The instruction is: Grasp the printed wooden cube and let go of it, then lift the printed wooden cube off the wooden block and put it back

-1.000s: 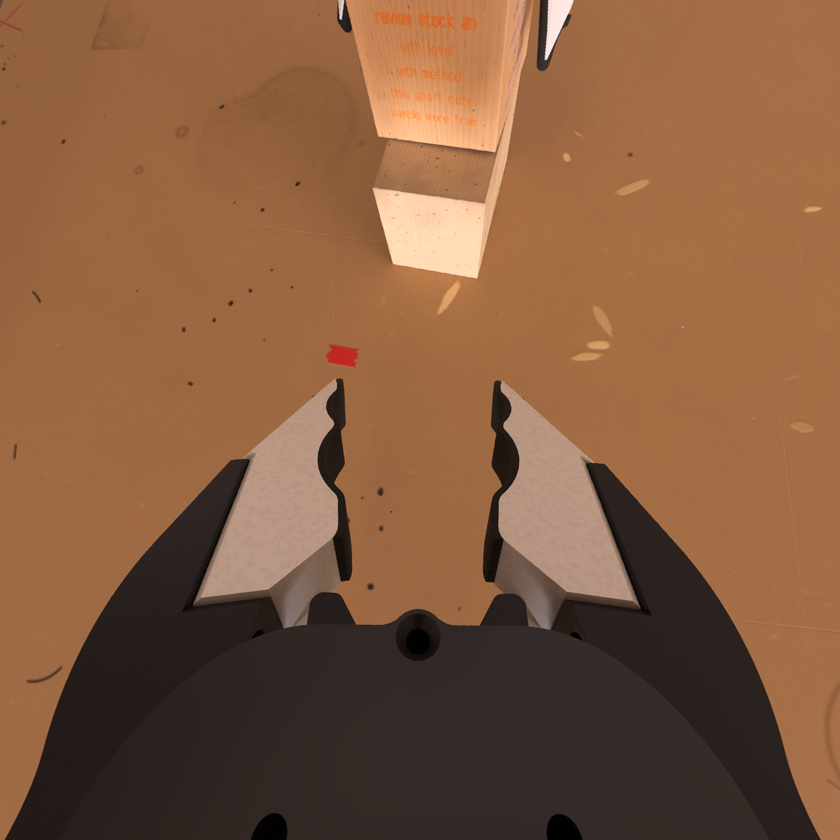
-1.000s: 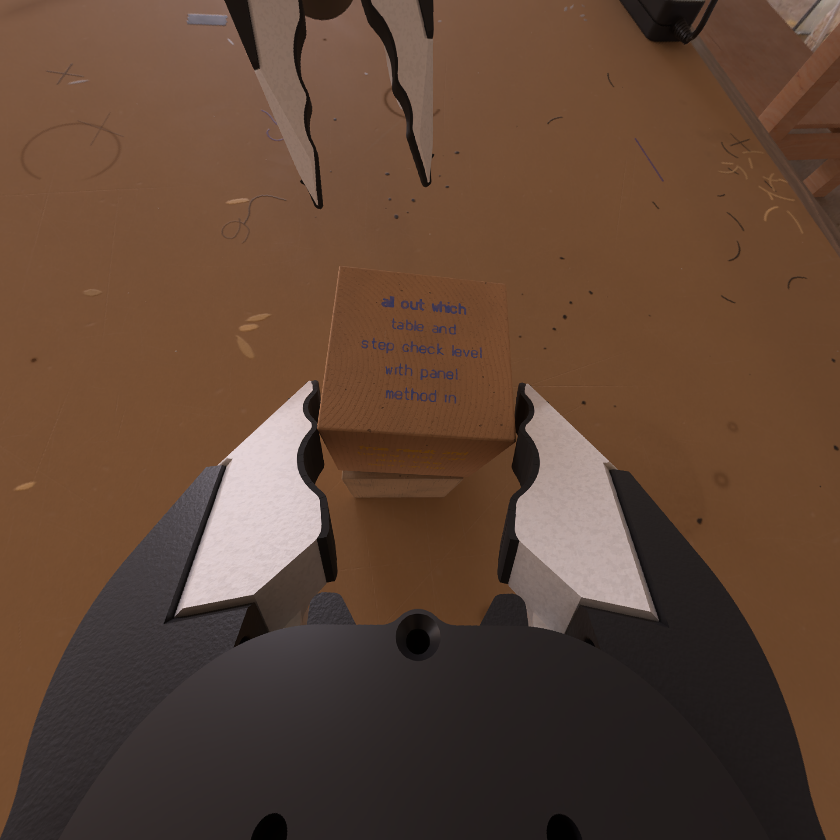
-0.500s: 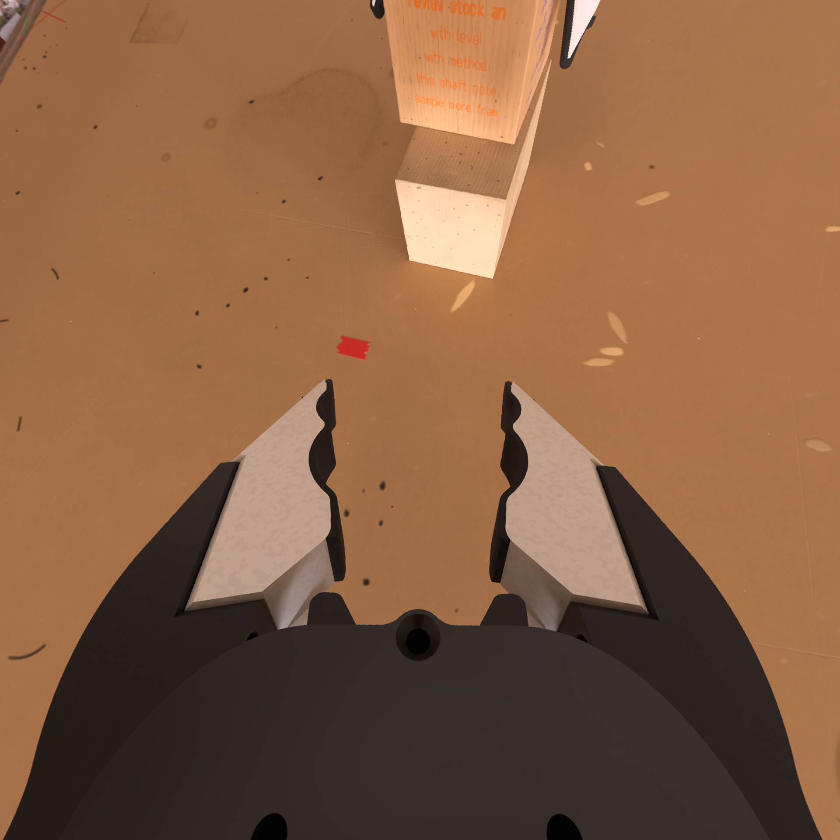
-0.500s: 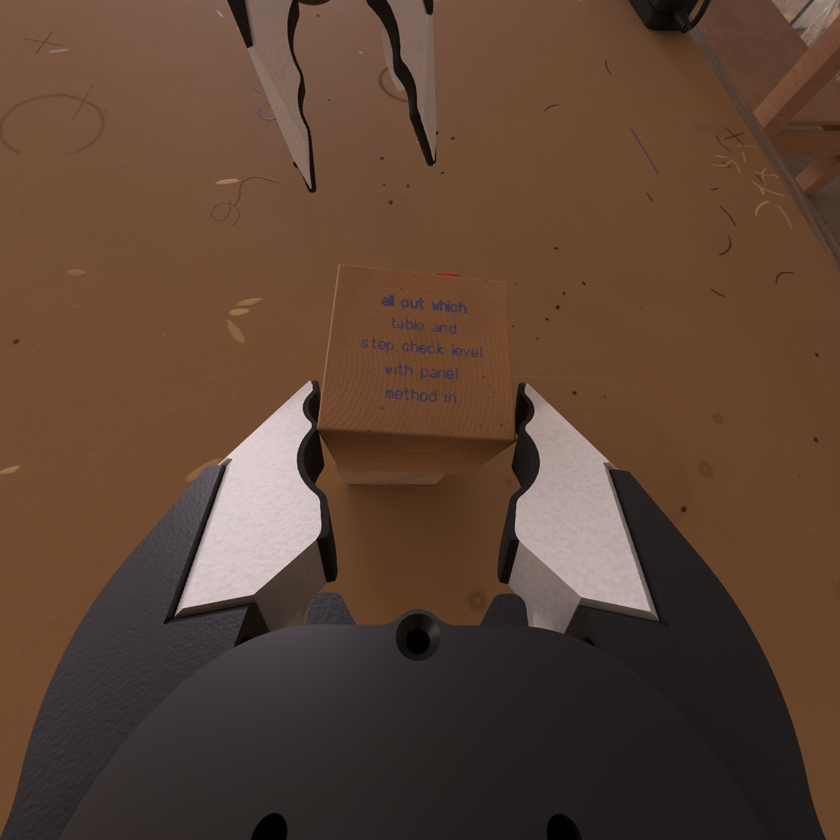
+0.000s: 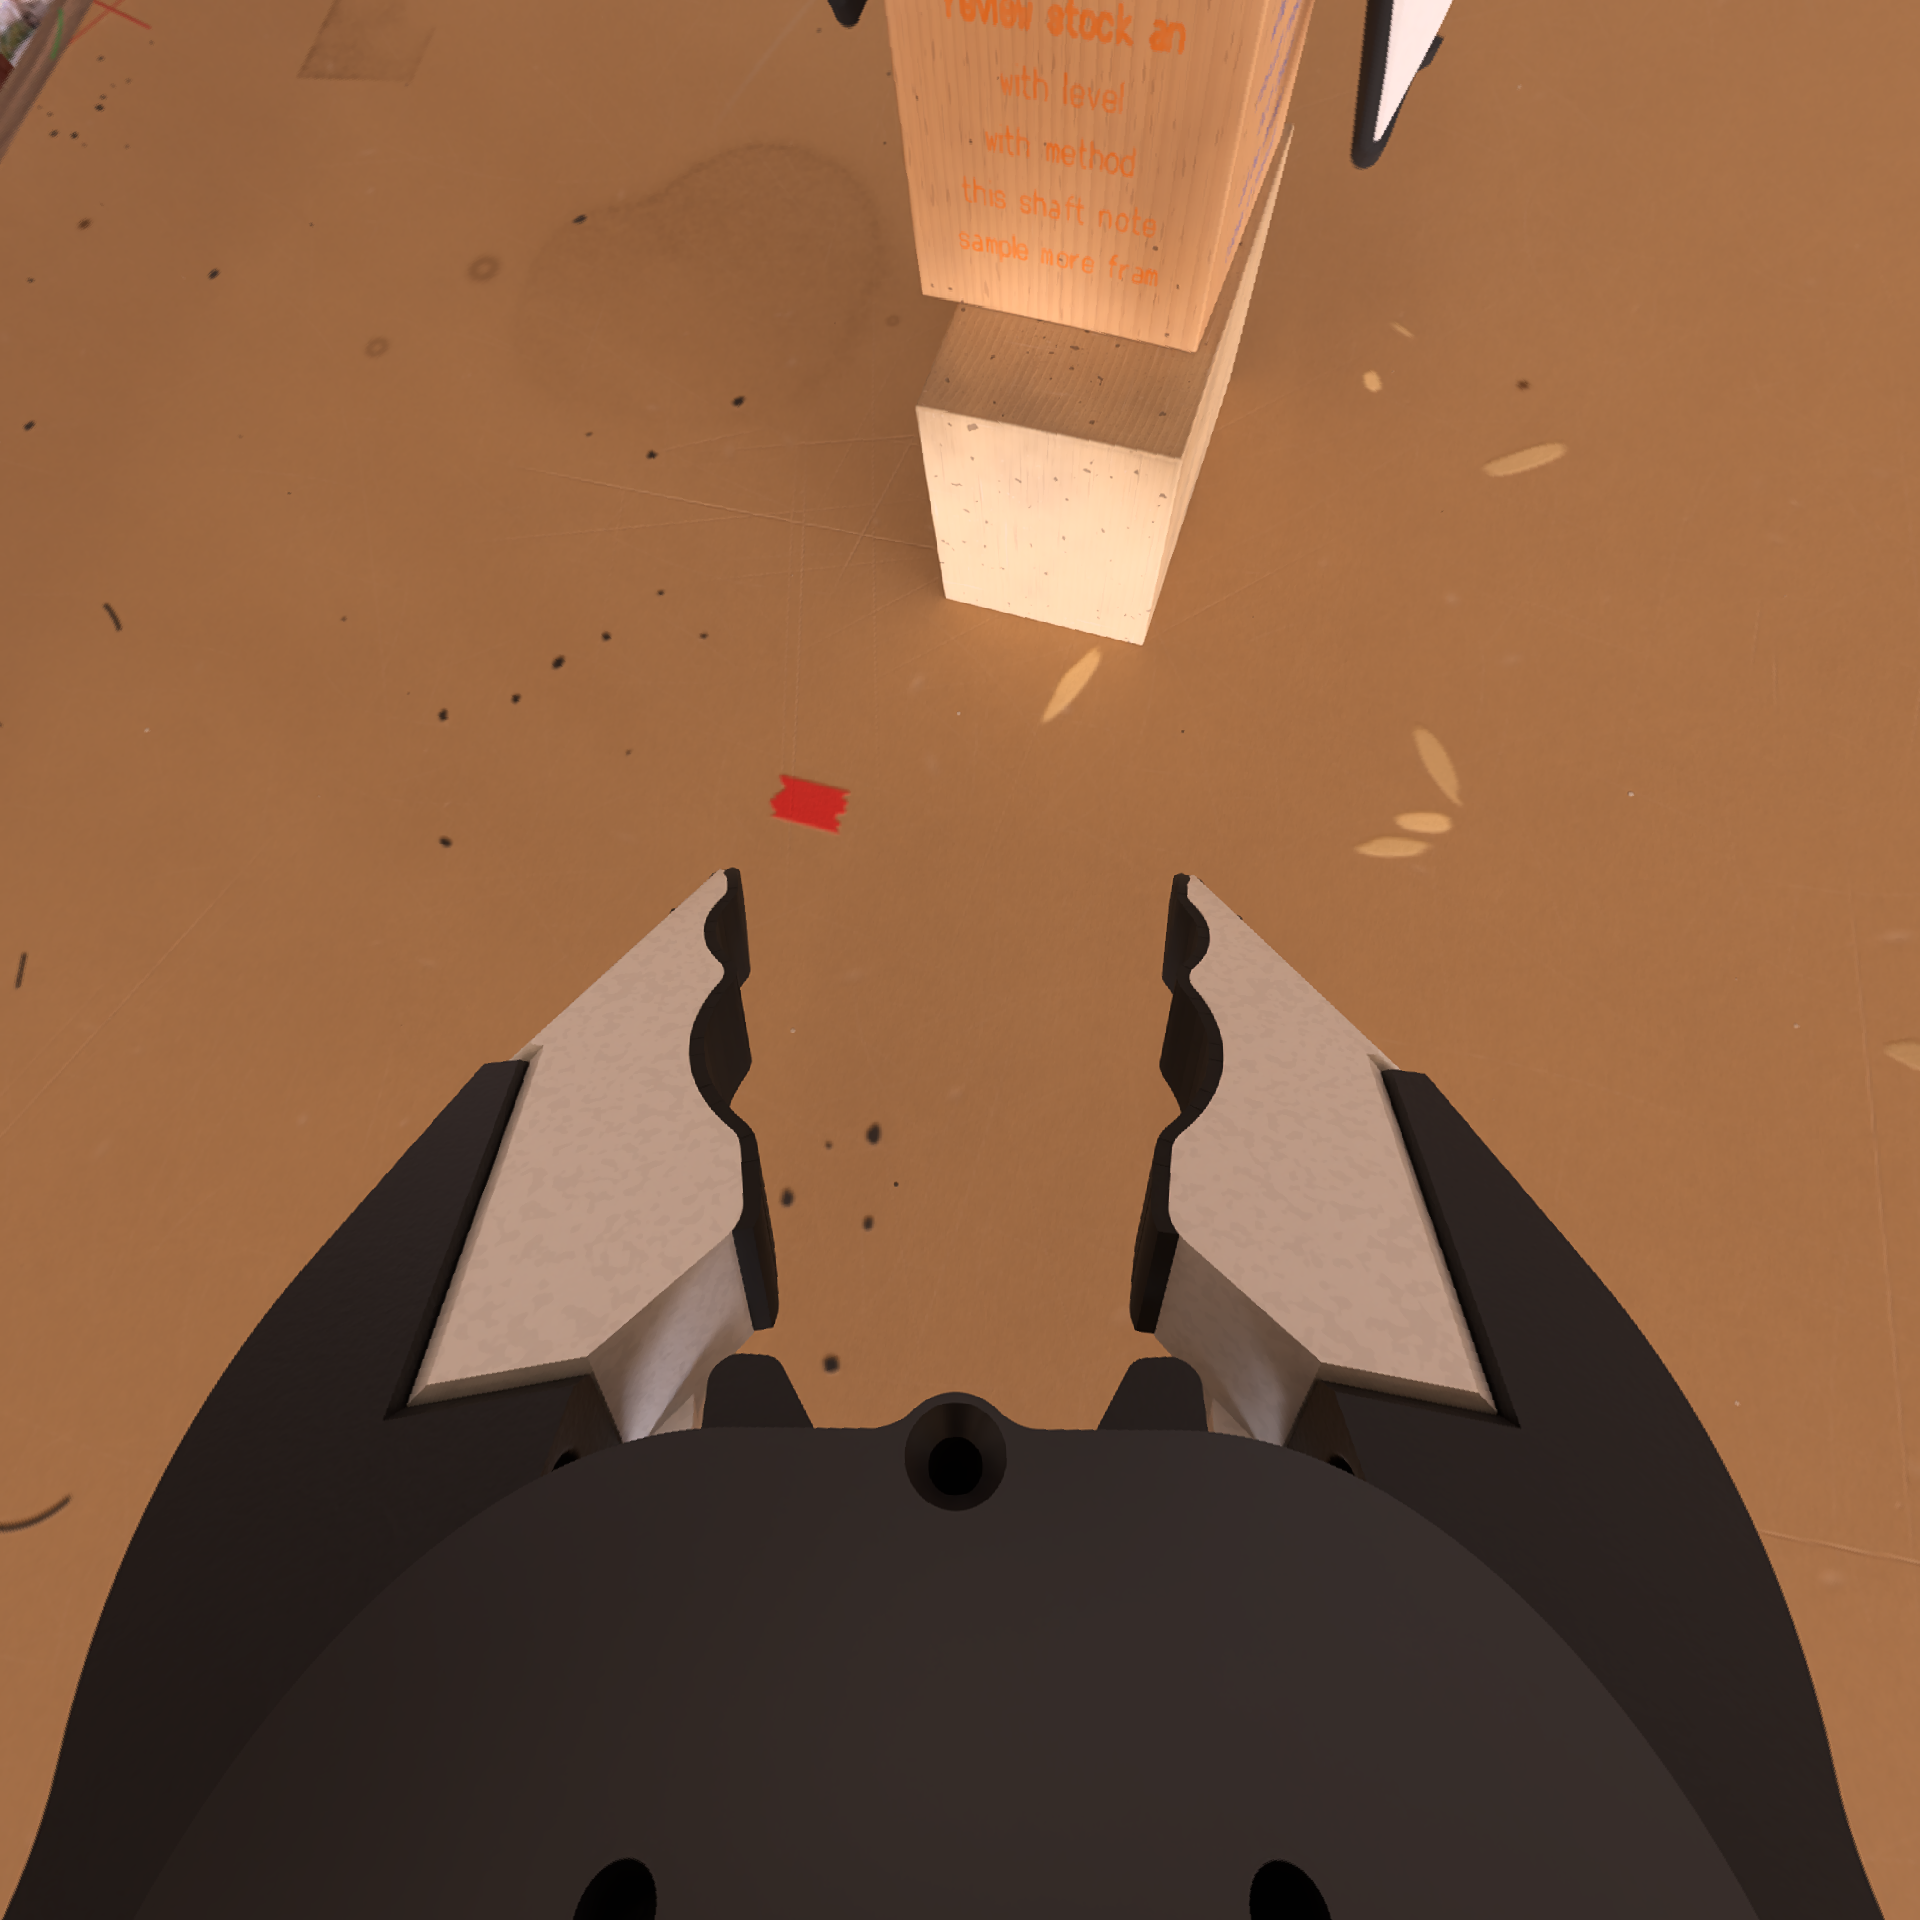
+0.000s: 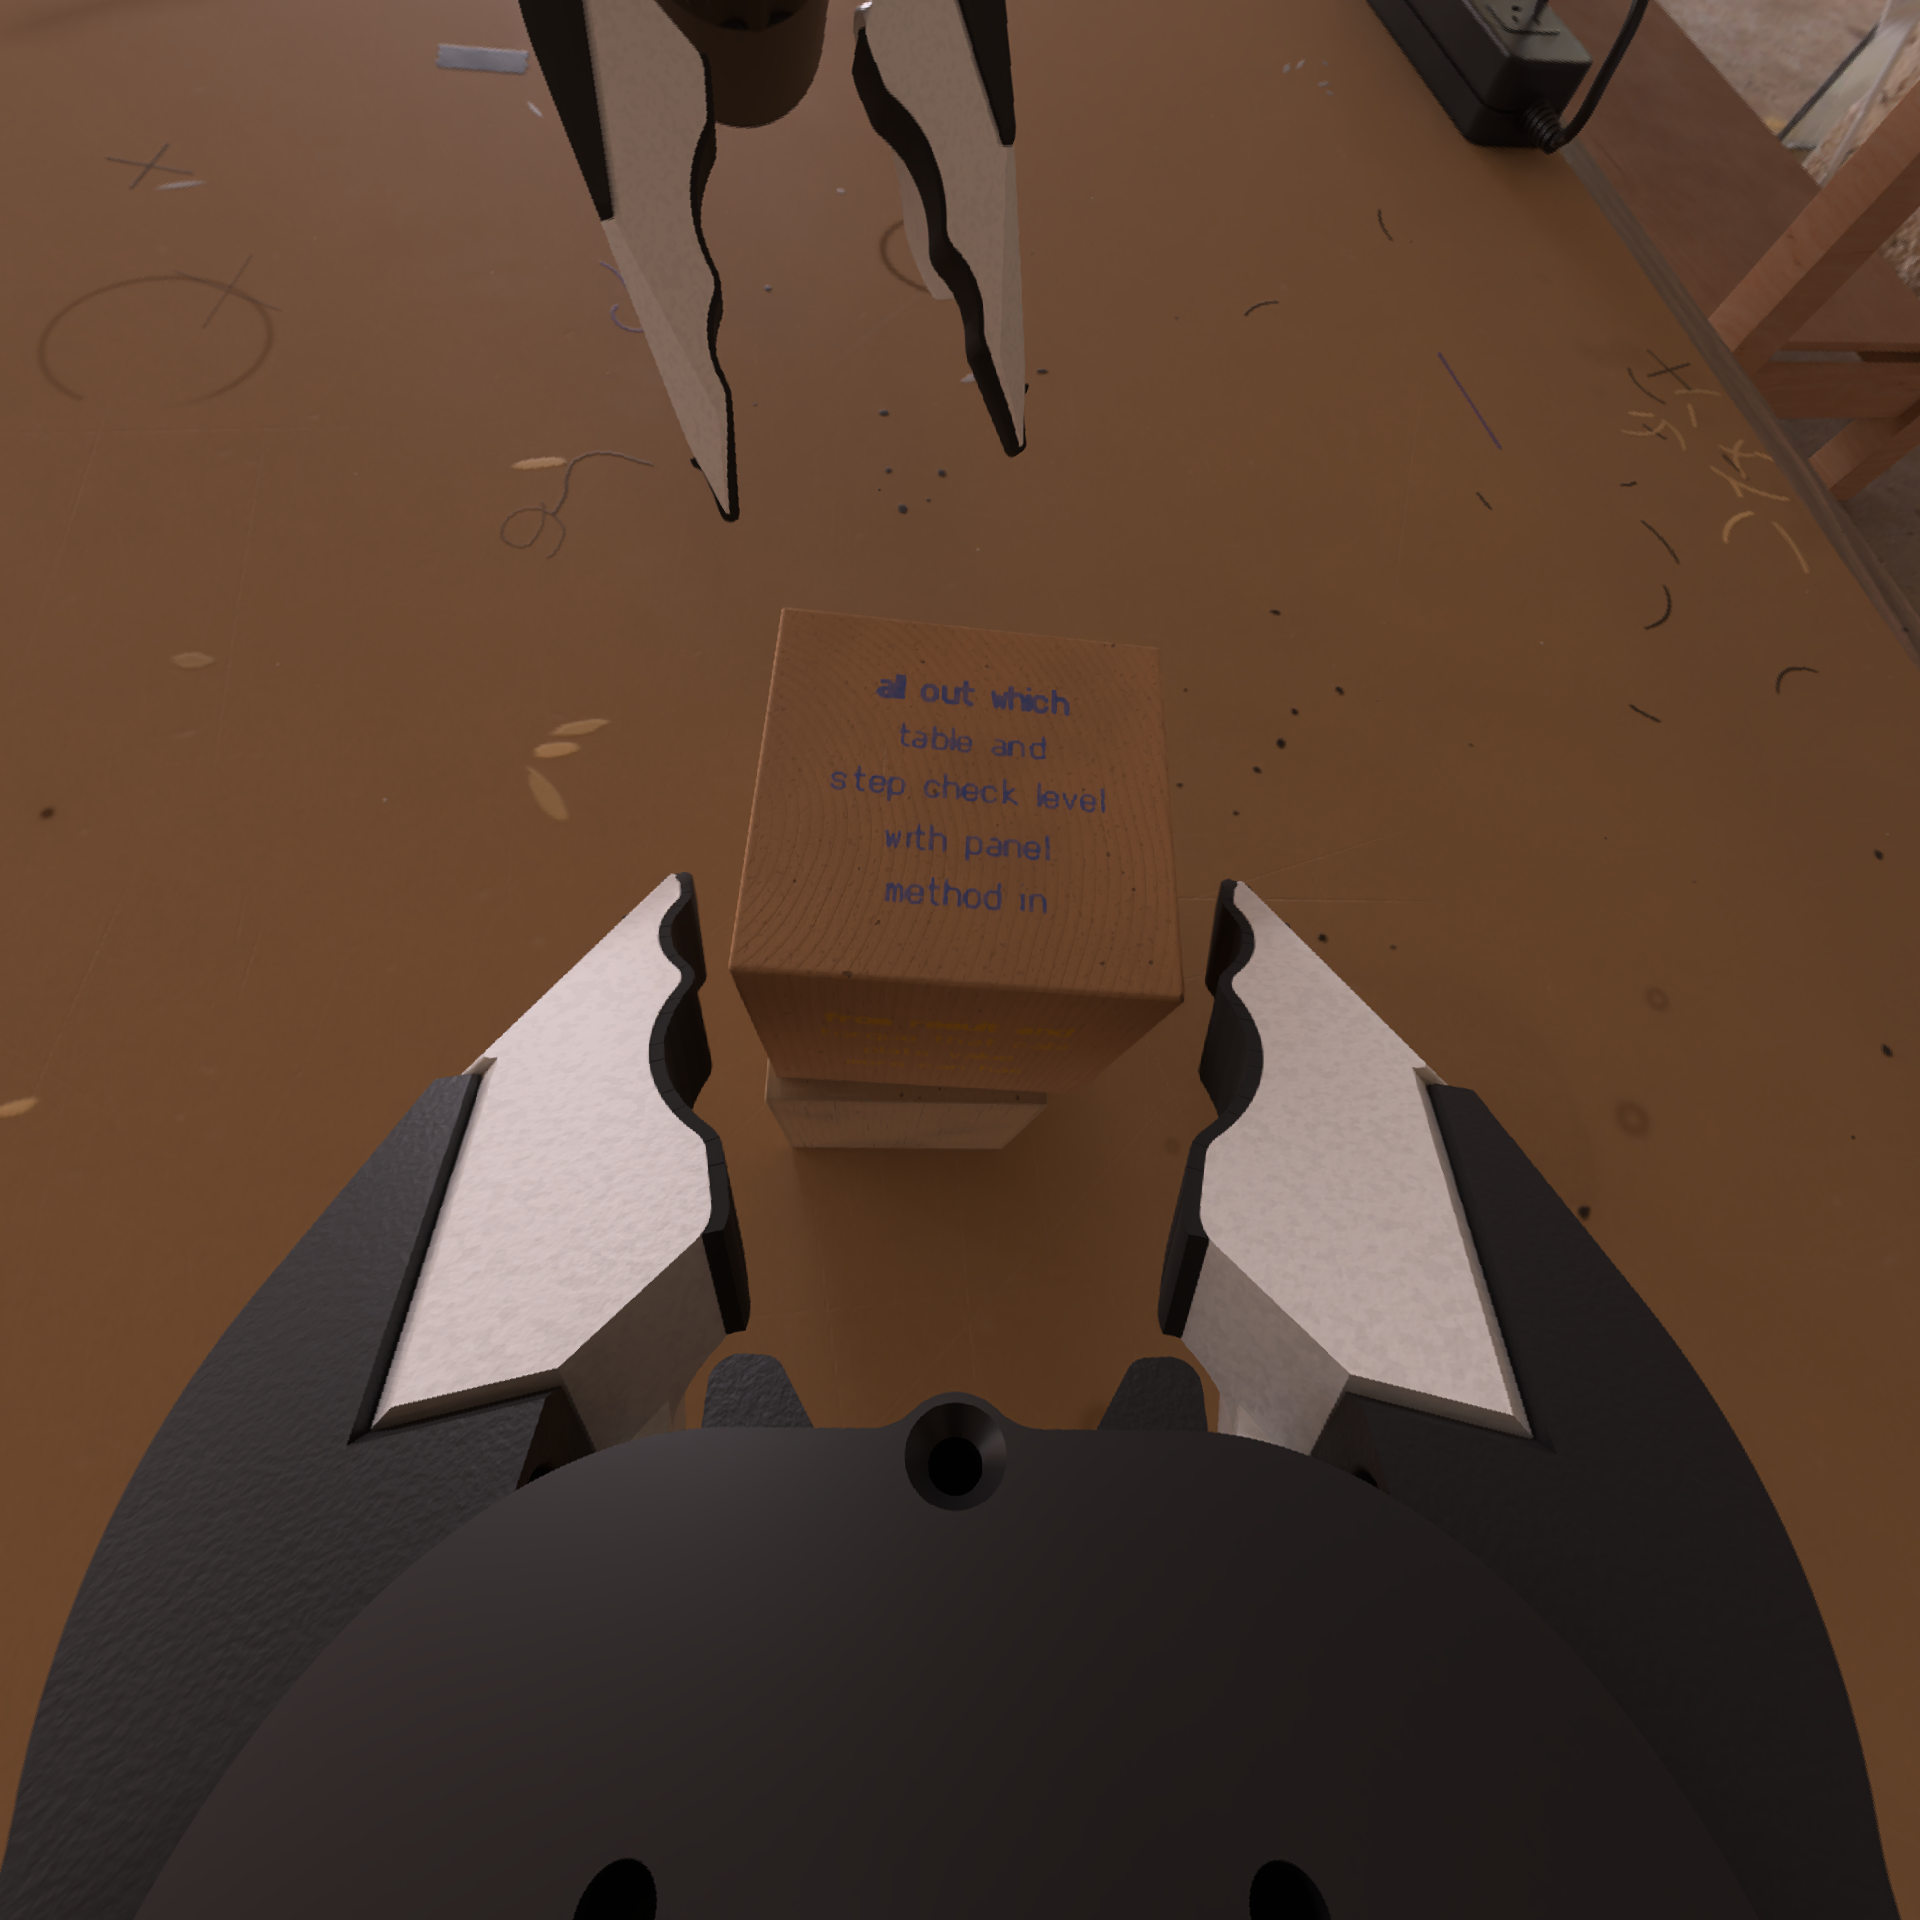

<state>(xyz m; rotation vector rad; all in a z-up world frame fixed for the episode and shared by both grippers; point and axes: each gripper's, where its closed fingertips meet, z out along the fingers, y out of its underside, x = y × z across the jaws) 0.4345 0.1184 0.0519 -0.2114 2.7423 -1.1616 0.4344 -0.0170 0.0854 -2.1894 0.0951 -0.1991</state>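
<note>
The printed wooden cube (image 6: 961,821) rests on the pale wooden block (image 6: 904,1120), which shows only just below it. My right gripper (image 6: 956,885) is open, with one finger on each side of the cube and a small gap to each face. In the left wrist view the cube (image 5: 1081,156) stands on the block (image 5: 1049,509) ahead, with a right fingertip (image 5: 1392,94) beside it. My left gripper (image 5: 956,876) is open and empty, low over the table and short of the block. It also shows beyond the cube in the right wrist view (image 6: 871,478).
A red tape mark (image 5: 810,803) lies on the brown table just ahead of my left fingers. Wood chips (image 5: 1423,821) are scattered around. A black power strip (image 6: 1486,62) and a wooden frame (image 6: 1818,260) stand at the table's far right edge.
My right gripper has opened and let go of the cube, which now sits on the block. My left gripper's jaws have spread a little wider.
</note>
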